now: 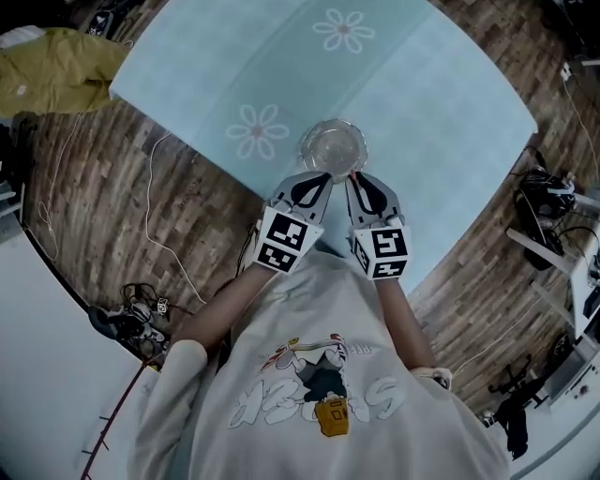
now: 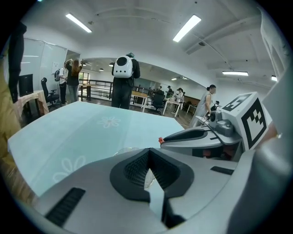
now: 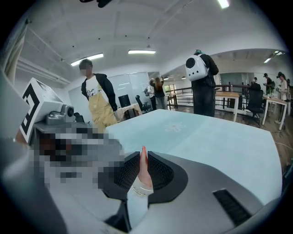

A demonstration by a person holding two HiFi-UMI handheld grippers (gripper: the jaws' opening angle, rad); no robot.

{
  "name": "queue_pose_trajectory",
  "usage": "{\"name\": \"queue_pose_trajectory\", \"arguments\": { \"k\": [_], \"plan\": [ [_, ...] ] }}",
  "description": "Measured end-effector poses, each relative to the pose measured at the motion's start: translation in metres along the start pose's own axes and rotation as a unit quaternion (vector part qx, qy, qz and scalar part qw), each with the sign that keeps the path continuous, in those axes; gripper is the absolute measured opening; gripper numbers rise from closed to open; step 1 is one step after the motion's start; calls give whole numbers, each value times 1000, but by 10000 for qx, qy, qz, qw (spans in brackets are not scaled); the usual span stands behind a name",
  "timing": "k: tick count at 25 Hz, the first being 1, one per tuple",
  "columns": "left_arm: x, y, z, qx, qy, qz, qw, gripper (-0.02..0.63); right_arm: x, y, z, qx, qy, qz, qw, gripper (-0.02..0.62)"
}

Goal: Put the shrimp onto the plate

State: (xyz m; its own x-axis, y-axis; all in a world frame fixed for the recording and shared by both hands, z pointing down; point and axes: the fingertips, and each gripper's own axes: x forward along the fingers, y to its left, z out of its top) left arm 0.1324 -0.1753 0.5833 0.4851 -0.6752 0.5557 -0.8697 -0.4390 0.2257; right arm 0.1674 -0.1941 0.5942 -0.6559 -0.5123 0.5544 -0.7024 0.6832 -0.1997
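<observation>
Two grippers are held side by side in front of the person's pale printed T-shirt (image 1: 319, 394), their marker cubes nearest the body and their tips pointing out over the table's near edge. The left gripper (image 1: 322, 178) has its jaws brought together at the tips with nothing between them; only a sliver of glass and blue tabletop shows through the gap below the pads. The right gripper (image 1: 356, 178) is clamped on the shrimp (image 3: 143, 167), a thin pink piece standing upright between the ribbed black pads, its point just above their top. In the left gripper view a small orange-red bit of it shows at the right gripper's tips.

Right under the shrimp shows the curved rim of the plate (image 1: 333, 147), a clear glass dish. Whether the shrimp touches the glass cannot be told. The plate sits on the table (image 1: 422, 112), just in from its near edge, about midway along it, and both grippers' tips reach its near rim. A white flower print (image 1: 258, 131) lies just beside the plate towards the left; a second one (image 1: 343, 28) is close to the far edge.

Beyond the table are a wooden floor (image 1: 122, 206) with loose cables (image 1: 155, 225), a yellow cloth (image 1: 56, 70) off the far left corner, and people standing among desks, one wearing a white backpack (image 2: 122, 67).
</observation>
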Motion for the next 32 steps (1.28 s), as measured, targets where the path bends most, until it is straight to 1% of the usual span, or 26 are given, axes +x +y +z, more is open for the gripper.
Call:
{"name": "queue_pose_trajectory", "arguments": {
  "k": [4, 10, 14, 21, 26, 32],
  "plan": [
    [12, 15, -17, -109, 82, -62, 9999, 8, 30, 0, -6, -84, 81, -40, 9999, 71],
    [34, 24, -36, -493, 262, -52, 9984, 8, 50, -13, -21, -54, 295, -89, 9995, 71],
    [47, 40, -48, -548, 354, -5, 9979, 8, 70, -14, -27, 0, 390, -78, 9992, 71],
    [67, 56, -71, -805, 609, 87, 9949, 8, 94, -17, -44, 133, 626, -64, 9979, 71],
    [75, 65, -80, -885, 782, 149, 9929, 8, 108, -19, -52, 211, 815, -60, 9964, 71],
    [83, 66, -83, -864, 926, 185, 9918, 8, 114, -20, -58, 279, 993, -80, 9946, 71]
  ]
}}
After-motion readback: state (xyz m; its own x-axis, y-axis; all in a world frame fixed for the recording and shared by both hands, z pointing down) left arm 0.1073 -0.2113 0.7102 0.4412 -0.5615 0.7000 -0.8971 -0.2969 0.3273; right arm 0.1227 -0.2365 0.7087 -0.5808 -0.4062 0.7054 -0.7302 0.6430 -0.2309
